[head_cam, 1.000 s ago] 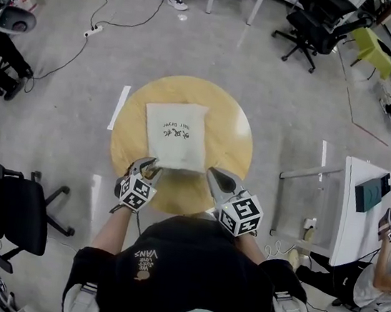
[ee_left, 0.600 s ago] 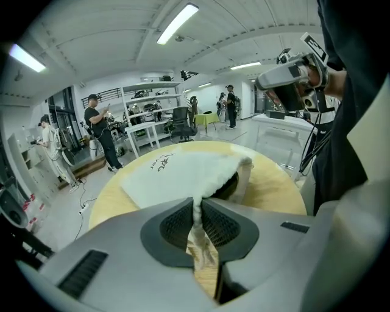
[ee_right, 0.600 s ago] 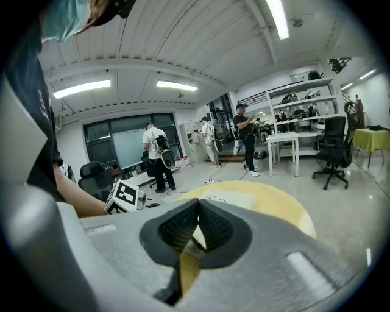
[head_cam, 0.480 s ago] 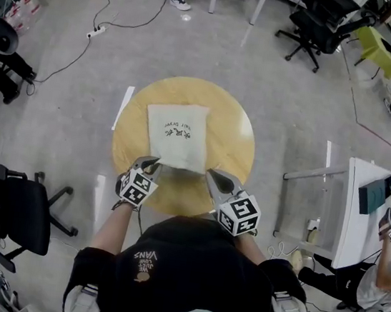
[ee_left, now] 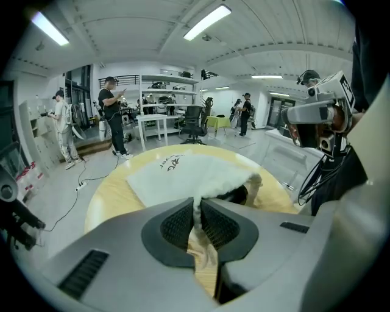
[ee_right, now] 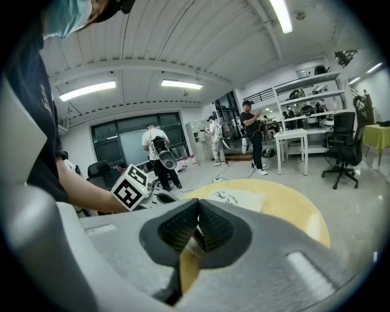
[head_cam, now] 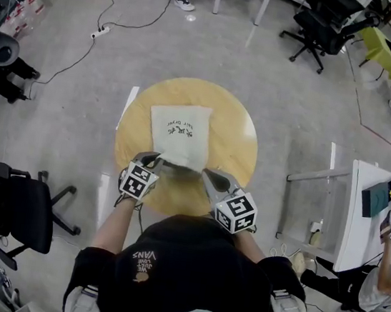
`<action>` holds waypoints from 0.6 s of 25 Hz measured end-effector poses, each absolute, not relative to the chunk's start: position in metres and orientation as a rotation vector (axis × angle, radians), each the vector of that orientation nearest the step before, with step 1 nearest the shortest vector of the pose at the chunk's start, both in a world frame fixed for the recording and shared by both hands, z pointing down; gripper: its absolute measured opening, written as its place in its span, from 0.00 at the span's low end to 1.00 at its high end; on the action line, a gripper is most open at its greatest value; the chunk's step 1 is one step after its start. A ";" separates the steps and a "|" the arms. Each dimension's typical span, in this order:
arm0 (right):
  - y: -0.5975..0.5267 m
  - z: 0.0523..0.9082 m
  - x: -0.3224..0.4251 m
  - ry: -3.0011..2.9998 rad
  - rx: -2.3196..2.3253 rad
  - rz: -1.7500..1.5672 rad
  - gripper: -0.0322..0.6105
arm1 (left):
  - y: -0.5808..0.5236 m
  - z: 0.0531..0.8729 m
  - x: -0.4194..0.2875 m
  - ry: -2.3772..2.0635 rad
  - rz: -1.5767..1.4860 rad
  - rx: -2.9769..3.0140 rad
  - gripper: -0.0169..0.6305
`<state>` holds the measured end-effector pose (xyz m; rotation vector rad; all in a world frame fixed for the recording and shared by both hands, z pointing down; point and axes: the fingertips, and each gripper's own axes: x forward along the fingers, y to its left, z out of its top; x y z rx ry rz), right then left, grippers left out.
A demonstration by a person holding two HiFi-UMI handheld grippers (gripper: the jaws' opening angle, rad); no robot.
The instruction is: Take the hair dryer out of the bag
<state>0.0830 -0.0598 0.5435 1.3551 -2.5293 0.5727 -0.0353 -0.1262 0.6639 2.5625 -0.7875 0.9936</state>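
Round wooden worktop (head_cam: 234, 146) sits mid-frame on a grey floor (head_cam: 56, 118), with office chairs (head_cam: 318, 25) at the upper right and a cable (head_cam: 88, 46) trailing at the upper left. The white bag (head_cam: 178, 133) lies on the worktop. The left gripper (head_cam: 152, 158) is closing on the bag's near edge, with fabric pinched between the pads and held up. That leaves the mouth gaping, and the hair dryer (ee_left: 236, 195) is a dark bit inside. The right gripper (head_cam: 207, 173) is fully closed at the bag's near right corner, can't tell if it has fabric. Both forearms reach up from the bottom of the frame, grippers tilted down.
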 end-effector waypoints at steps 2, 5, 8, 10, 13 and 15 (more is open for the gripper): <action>-0.060 0.548 0.078 -2.536 1.317 0.571 0.05 | -0.130 0.663 -0.035 -0.800 0.985 2.553 0.09; -0.060 0.555 0.068 -2.554 1.246 0.567 0.05 | -0.134 0.662 -0.034 -0.807 0.948 2.507 0.09; -0.059 0.564 0.053 -2.586 1.163 0.565 0.05 | -0.136 0.660 -0.035 -0.799 0.939 2.475 0.09; -0.058 0.570 0.043 -2.596 1.100 0.558 0.05 | -0.138 0.658 -0.034 -0.791 0.940 2.467 0.09; -0.056 0.582 0.030 -2.596 1.003 0.555 0.05 | -0.139 0.658 -0.031 -0.784 0.948 2.454 0.09; -0.056 0.594 0.022 -2.586 0.947 0.550 0.05 | -0.140 0.659 -0.031 -0.788 0.950 2.443 0.09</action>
